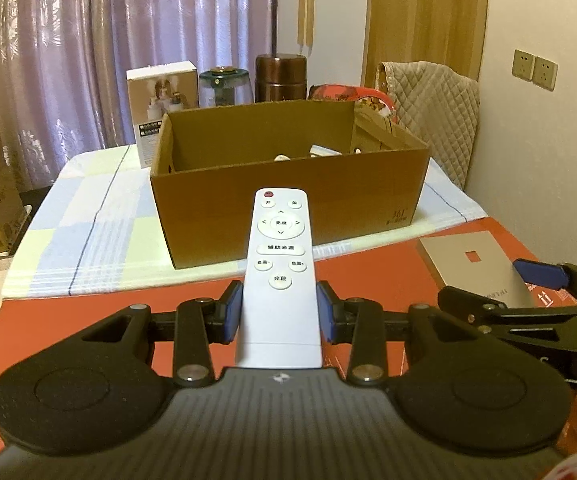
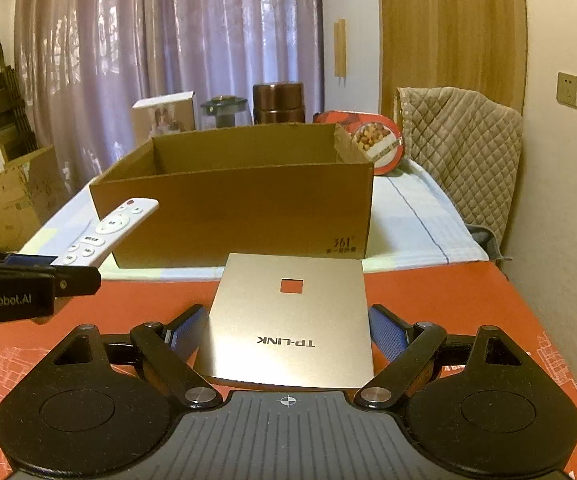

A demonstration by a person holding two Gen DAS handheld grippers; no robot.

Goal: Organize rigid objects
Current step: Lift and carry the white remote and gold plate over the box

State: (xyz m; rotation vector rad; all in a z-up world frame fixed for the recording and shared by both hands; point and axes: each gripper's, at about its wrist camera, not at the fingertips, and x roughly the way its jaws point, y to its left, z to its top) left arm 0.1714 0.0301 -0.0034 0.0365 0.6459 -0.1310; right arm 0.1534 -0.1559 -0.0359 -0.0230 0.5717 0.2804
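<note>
Left gripper [image 1: 280, 312] pinches the light, stiff, slick white plastic remote control [image 1: 281, 276] at its lower sides, centre frame before the open brown cardboard box [image 1: 288, 184], while the right gripper [image 2: 288, 336] clamps the flat, rigid champagne-gold TP-LINK router [image 2: 288, 320] by its smooth edges.

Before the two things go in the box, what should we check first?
1. Left gripper pinches the white remote on both sides: ok.
2. Right gripper holds the gold TP-LINK box firmly: cannot tell, since the pads sit at its edges but contact is unclear.
3. Cardboard box is open on top: ok.
4. Room inside the box: ok, only a few small white things show.
5. Both items are lifted higher than the box rim: cannot tell.
</note>
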